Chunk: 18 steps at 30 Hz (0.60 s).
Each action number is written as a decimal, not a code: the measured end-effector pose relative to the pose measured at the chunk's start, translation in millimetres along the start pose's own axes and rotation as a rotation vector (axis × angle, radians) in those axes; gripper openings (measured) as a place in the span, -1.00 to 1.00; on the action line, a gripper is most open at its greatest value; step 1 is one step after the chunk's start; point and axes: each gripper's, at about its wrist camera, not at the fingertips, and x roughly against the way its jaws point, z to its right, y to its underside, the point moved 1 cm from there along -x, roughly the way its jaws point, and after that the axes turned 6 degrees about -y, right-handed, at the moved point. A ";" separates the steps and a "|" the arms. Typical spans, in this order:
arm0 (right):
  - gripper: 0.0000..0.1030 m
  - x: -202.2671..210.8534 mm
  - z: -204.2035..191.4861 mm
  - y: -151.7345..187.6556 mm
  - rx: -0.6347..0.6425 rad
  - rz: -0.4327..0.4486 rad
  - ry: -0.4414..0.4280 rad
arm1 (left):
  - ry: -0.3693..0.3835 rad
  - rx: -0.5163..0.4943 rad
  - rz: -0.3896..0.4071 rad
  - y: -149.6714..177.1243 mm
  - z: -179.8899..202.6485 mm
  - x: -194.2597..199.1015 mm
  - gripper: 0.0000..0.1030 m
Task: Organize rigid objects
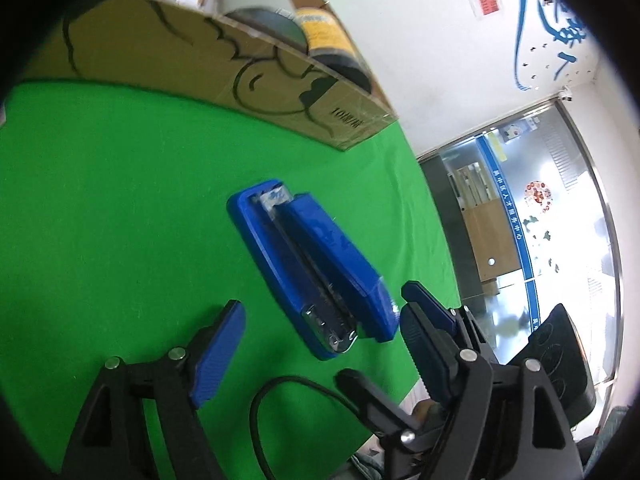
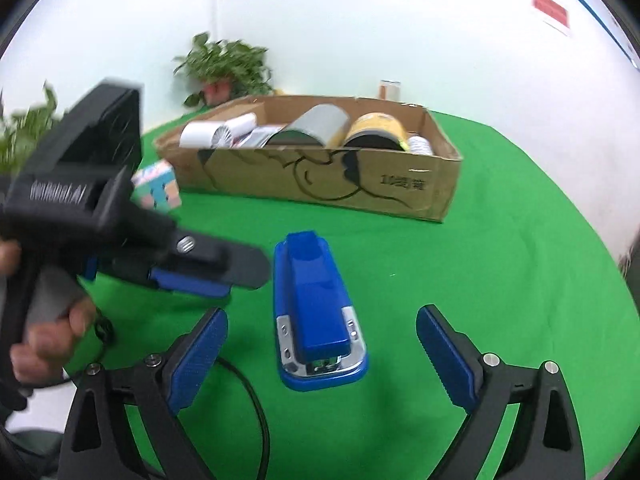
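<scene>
A blue stapler (image 2: 316, 312) lies on the green table cloth (image 2: 500, 280); it also shows in the left wrist view (image 1: 316, 268). My right gripper (image 2: 322, 336) is open, its blue pads (image 2: 444, 360) on either side of the stapler's near end, not touching it. My left gripper (image 1: 324, 312) is open and empty just in front of the stapler's metal end; it shows in the right wrist view (image 2: 192, 280) to the left of the stapler. A cardboard box (image 2: 320, 176) behind holds tape rolls and other items.
A small colourful box (image 2: 156, 186) sits left of the cardboard box (image 1: 224, 60). Potted plants (image 2: 224, 68) stand behind at the wall. A black cable (image 2: 244, 392) runs over the cloth near my grippers. The table edge (image 1: 432, 216) drops off to the right in the left wrist view.
</scene>
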 end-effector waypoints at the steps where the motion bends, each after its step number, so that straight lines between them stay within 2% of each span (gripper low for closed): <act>1: 0.86 -4.0 -0.5 0.4 0.011 -0.012 0.005 | -0.012 0.006 -0.014 0.5 -1.8 -2.6 0.54; 3: 0.71 -11.5 -0.2 0.5 0.020 -0.046 0.019 | -0.008 0.010 -0.020 0.8 -2.1 -3.9 0.54; 5: 0.37 -22.1 5.1 3.7 0.015 -0.097 0.021 | 0.002 0.017 -0.030 1.3 0.3 -4.8 0.54; 7: 0.24 -31.8 9.8 8.5 -0.010 -0.137 0.027 | 0.016 0.025 -0.037 2.1 -1.3 -5.8 0.54; 8: 0.17 -32.8 13.3 10.6 -0.044 -0.138 0.002 | 0.021 0.027 -0.041 1.9 -1.1 -6.3 0.54; 14: 0.13 -34.2 12.9 10.8 -0.100 -0.150 -0.007 | 0.054 0.041 -0.061 3.4 -6.0 -9.5 0.54; 18: 0.09 -31.5 25.1 8.0 -0.269 -0.164 -0.109 | 0.077 0.059 -0.073 4.0 -5.5 -13.7 0.54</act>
